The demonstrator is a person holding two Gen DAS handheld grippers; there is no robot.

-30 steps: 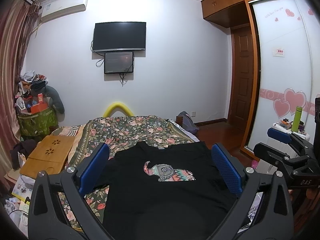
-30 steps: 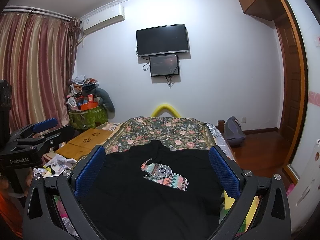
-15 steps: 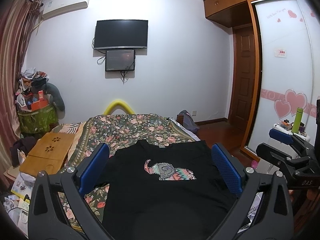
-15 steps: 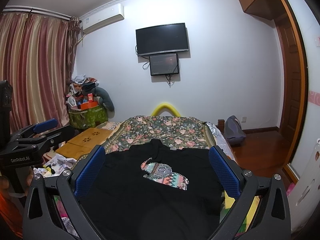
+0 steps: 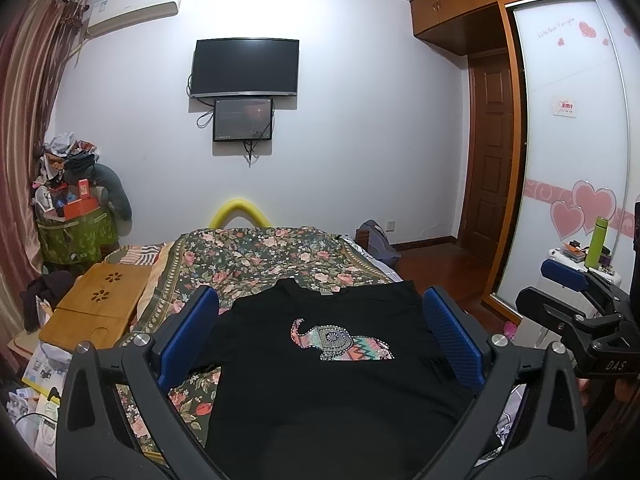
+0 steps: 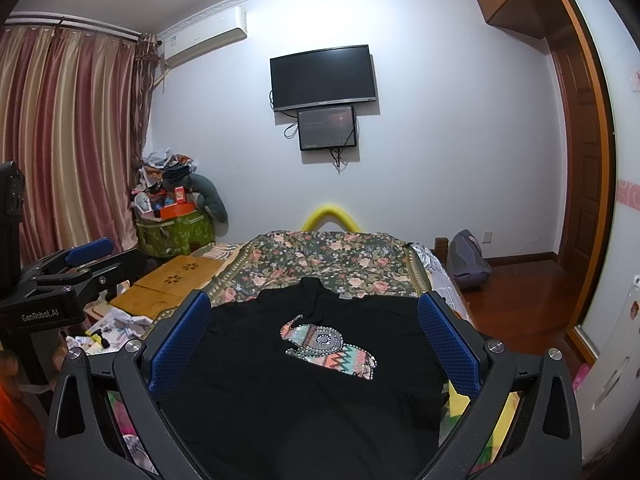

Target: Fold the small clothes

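A black T-shirt (image 5: 320, 392) with a patterned elephant print lies spread flat, front up, on the floral bedspread (image 5: 256, 256), collar away from me. It also shows in the right wrist view (image 6: 304, 392). My left gripper (image 5: 320, 332) is open and empty, held above the shirt's near part. My right gripper (image 6: 314, 328) is open and empty, likewise above the shirt. The right gripper shows at the right edge of the left wrist view (image 5: 576, 300); the left gripper shows at the left edge of the right wrist view (image 6: 80, 264).
A wooden lap table (image 5: 100, 304) stands left of the bed. A green bag piled with clutter (image 5: 76, 232) sits in the left corner. Papers litter the floor at the left (image 5: 36, 376). A wardrobe with heart stickers (image 5: 576, 160) and a door (image 5: 492, 160) are on the right.
Both grippers have tilted slightly, so the view shifted a little; the shirt has not moved and both stay open.
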